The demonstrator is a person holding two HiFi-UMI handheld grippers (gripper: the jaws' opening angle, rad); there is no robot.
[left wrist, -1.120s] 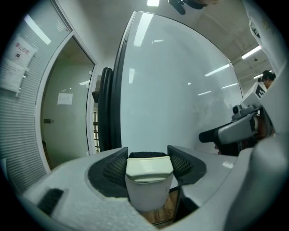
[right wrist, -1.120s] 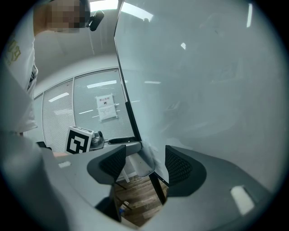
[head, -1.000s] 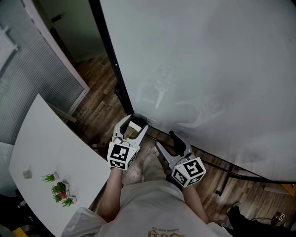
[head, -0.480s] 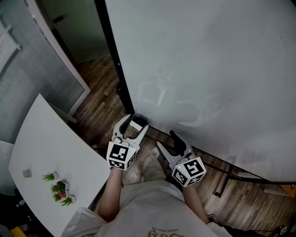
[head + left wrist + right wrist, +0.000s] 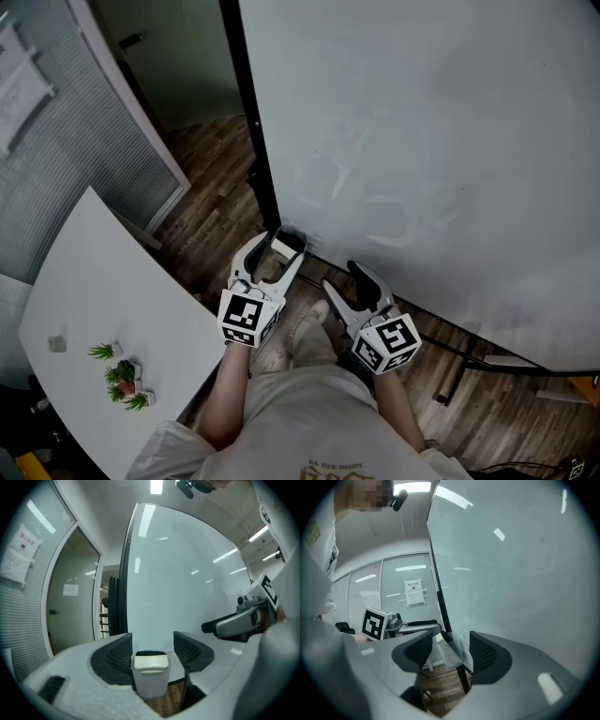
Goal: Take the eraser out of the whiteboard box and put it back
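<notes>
A small white box (image 5: 284,244) hangs at the lower left corner of the whiteboard (image 5: 422,141). The eraser (image 5: 150,659), cream with a dark felt edge, sits upright in the box (image 5: 151,681). My left gripper (image 5: 279,253) points at the box, one jaw on each side, closing slightly. Its pads do not press on the box or the eraser (image 5: 152,641). My right gripper (image 5: 345,281) hovers to the right, close to the board, jaws closing with nothing between them (image 5: 449,644). Past those jaws the box (image 5: 451,656) shows farther off.
A white table (image 5: 103,300) with small potted plants (image 5: 122,384) stands at the left. The whiteboard's black frame post (image 5: 255,141) runs down to the wooden floor (image 5: 216,187). A blinds-covered glass partition (image 5: 66,150) lies beyond.
The left gripper has edged slightly up and forward around the box. The right gripper has stayed in place, its jaws a little narrower. The head view has shifted slightly.
</notes>
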